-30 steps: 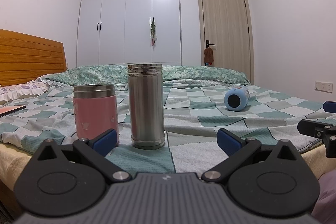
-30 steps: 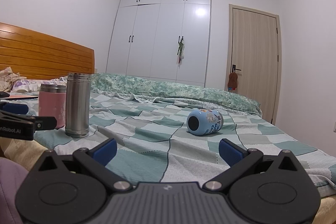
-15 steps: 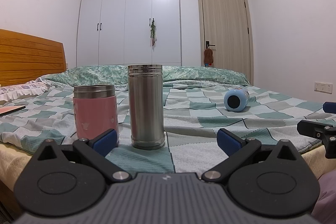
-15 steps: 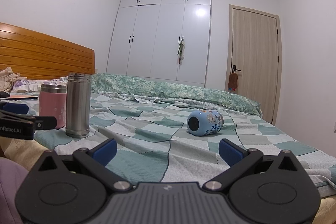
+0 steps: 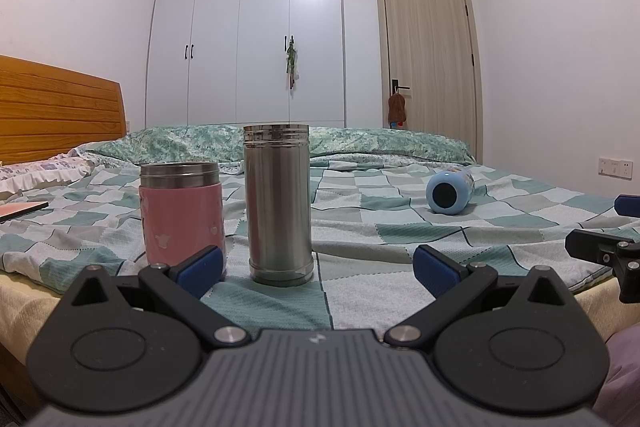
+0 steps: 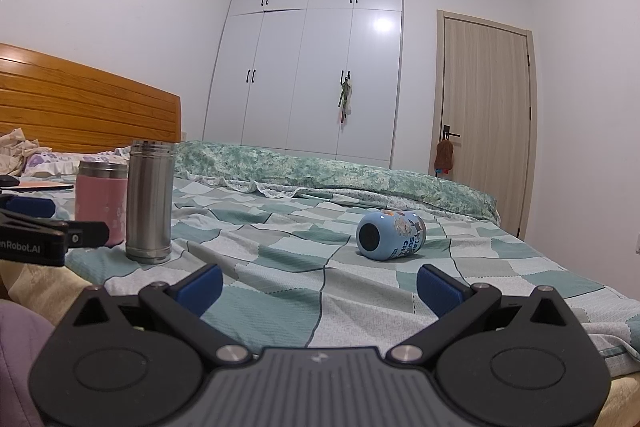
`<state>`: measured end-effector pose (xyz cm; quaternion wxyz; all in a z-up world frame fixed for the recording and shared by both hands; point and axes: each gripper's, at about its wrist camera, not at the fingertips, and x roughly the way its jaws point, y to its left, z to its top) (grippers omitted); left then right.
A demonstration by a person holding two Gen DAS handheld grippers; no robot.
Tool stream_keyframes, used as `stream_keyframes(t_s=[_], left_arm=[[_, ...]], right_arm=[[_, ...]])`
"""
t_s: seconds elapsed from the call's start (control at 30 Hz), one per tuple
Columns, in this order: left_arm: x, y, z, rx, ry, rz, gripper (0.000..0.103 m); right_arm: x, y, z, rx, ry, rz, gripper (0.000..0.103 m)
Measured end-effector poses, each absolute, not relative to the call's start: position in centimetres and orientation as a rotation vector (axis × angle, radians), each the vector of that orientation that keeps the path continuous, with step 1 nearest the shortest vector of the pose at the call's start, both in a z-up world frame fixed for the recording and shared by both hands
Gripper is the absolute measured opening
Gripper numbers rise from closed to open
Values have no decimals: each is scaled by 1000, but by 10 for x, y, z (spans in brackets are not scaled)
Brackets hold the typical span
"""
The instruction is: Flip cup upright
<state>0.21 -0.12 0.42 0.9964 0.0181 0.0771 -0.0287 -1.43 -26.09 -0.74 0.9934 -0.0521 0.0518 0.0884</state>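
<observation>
A light blue cup [image 6: 390, 235] with a cartoon print lies on its side on the checked bedspread [image 6: 280, 267], its round dark end facing me. It also shows far right in the left wrist view [image 5: 450, 193]. My right gripper [image 6: 319, 287] is open and empty at the bed's near edge, well short of the cup. My left gripper [image 5: 318, 269] is open and empty, just in front of a tall steel flask [image 5: 278, 203] and a pink steel-rimmed cup [image 5: 182, 213], both upright.
The flask [image 6: 150, 203] and pink cup [image 6: 100, 203] stand at the left in the right wrist view. A flat pink book [image 5: 20, 211] lies at the far left. A wooden headboard [image 5: 56, 111], white wardrobe [image 5: 248, 35] and door [image 5: 430, 63] stand behind the bed.
</observation>
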Motion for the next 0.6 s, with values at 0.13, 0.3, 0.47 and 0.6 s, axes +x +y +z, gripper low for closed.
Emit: stream_keyframes(t_s=[0.13, 0.3, 0.47, 0.6], left_arm=[[2, -2, 4, 36, 154, -58, 103], [1, -3, 5, 39, 151, -58, 103], [0, -5, 6, 40, 143, -54, 103], [0, -5, 6, 40, 143, -58, 103]], right_arm=[[-14, -261, -8, -105, 104, 177, 103], [-14, -261, -8, -105, 103, 177, 103], [-14, -260, -8, -106, 103, 177, 103], [-14, -260, -8, -105, 103, 177, 103]])
